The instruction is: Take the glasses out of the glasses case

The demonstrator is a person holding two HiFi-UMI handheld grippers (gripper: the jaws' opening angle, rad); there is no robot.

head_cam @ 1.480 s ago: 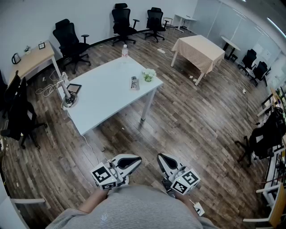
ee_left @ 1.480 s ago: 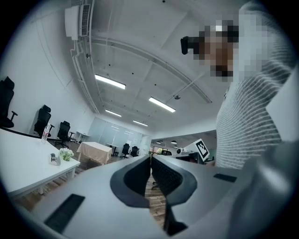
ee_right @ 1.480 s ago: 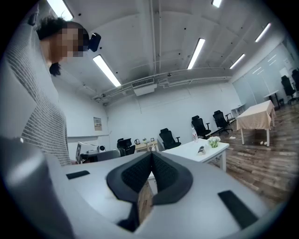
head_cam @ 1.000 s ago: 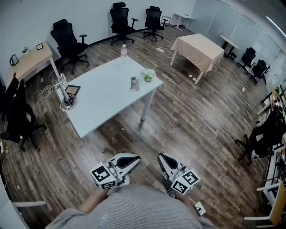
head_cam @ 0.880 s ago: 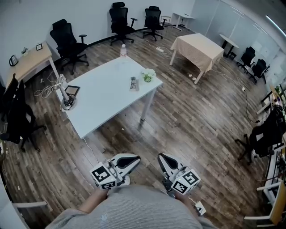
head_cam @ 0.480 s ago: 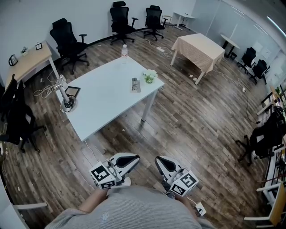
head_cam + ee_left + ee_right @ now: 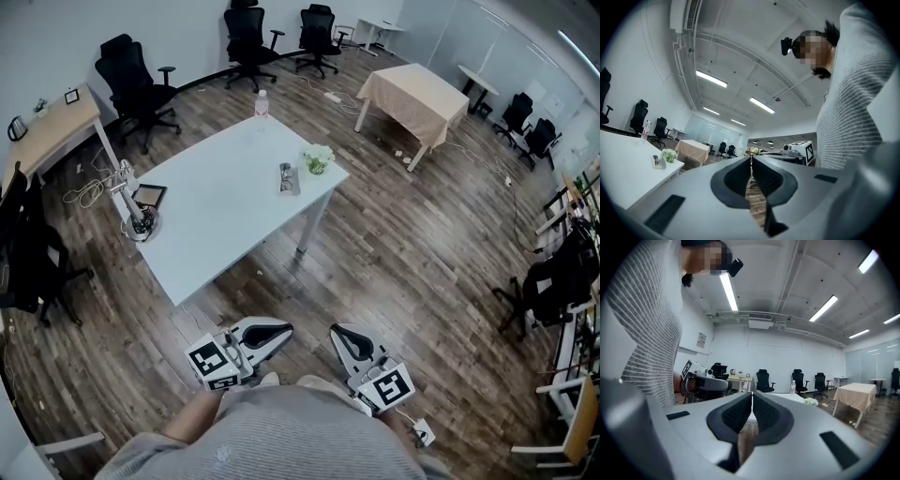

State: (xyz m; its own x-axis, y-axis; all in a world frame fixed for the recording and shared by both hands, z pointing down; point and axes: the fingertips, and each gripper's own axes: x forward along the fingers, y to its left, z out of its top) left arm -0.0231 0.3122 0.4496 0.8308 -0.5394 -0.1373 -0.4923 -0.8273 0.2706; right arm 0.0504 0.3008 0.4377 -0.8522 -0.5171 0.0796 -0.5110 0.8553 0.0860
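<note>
The glasses case is a small grey thing with dark glasses showing on it, lying near the far right edge of the white table. It also shows small in the left gripper view, where the case sits on the table. Both grippers hang low by my body, far from the table. My left gripper is shut with nothing in it. My right gripper is shut too, also with nothing in it.
A small flower pot stands beside the case and a water bottle at the table's far corner. A stand with cables and a dark tablet occupy the left end. Office chairs and a cloth-covered table stand beyond, on wooden floor.
The head view has shifted a little, so the table appears slightly nearer. The right gripper has drawn in a bit toward my body. Both grippers stay shut.
</note>
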